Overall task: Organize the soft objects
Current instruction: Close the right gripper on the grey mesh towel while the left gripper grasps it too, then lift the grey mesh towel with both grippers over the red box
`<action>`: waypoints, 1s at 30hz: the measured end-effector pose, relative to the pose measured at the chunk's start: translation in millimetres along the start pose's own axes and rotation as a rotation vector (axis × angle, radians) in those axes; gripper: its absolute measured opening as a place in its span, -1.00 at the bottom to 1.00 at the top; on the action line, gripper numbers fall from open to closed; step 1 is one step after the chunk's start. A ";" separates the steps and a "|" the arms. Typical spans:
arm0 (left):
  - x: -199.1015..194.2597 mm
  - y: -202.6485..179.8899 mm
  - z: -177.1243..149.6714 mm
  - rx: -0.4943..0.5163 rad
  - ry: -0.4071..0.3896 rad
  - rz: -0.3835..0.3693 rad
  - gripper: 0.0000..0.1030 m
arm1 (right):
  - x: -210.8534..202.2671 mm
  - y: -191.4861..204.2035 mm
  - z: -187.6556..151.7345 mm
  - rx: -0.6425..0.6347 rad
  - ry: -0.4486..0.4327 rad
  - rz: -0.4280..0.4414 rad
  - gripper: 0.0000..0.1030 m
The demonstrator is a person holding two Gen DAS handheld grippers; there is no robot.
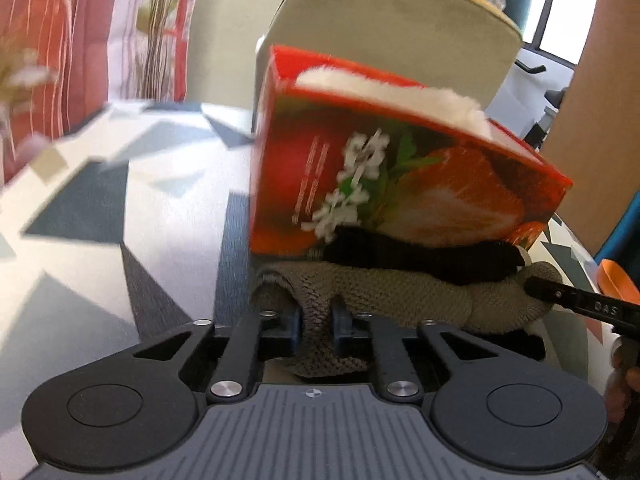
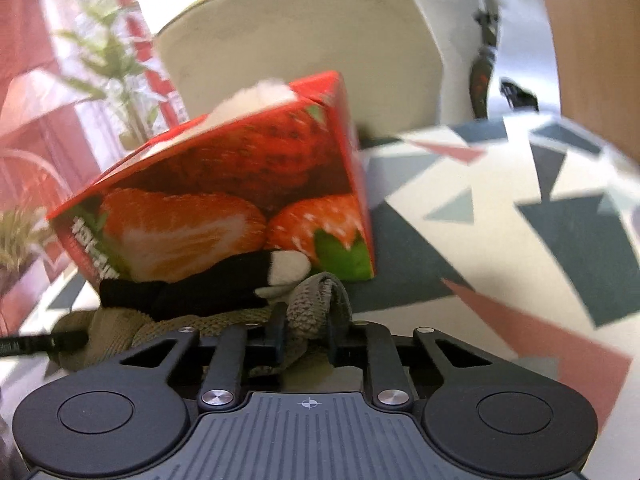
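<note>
Just past both my jaws tilts the red strawberry-printed cardboard box (image 1: 400, 168), resting on black cloth (image 1: 424, 256). Beneath it, my left gripper (image 1: 316, 320) and right gripper (image 2: 306, 338), angled downward, each clench the olive knitted fabric (image 1: 380, 292).

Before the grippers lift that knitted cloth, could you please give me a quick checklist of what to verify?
1. Left gripper shut on the grey-green knitted cloth: ok.
2. Right gripper shut on the same cloth: ok.
3. Black fabric clear of the cloth: not ok, it lies on top.
4. Strawberry tissue box clear and level: not ok, it leans on the pile.
5. Tablecloth not pinched in a gripper: cannot tell.
</note>
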State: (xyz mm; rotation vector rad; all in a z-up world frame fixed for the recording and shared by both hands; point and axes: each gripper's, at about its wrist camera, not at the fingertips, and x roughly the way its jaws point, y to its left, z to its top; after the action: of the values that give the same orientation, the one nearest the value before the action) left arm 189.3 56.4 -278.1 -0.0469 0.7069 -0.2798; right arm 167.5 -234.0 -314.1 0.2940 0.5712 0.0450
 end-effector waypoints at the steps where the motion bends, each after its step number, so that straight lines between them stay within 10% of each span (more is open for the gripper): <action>1: -4.8 -1.4 2.8 0.004 -0.013 0.000 -0.76 | -4.9 3.8 0.7 -0.018 -0.002 0.006 -0.68; 30: -81.3 -2.4 35.6 -0.008 -0.229 -0.082 -0.80 | -79.8 48.5 50.5 -0.156 -0.185 0.132 -0.69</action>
State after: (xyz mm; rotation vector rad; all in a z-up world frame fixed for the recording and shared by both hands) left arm 152.9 74.2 -199.1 -0.1145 0.4790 -0.3444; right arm 129.4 -210.6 -217.8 0.1809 0.3620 0.1869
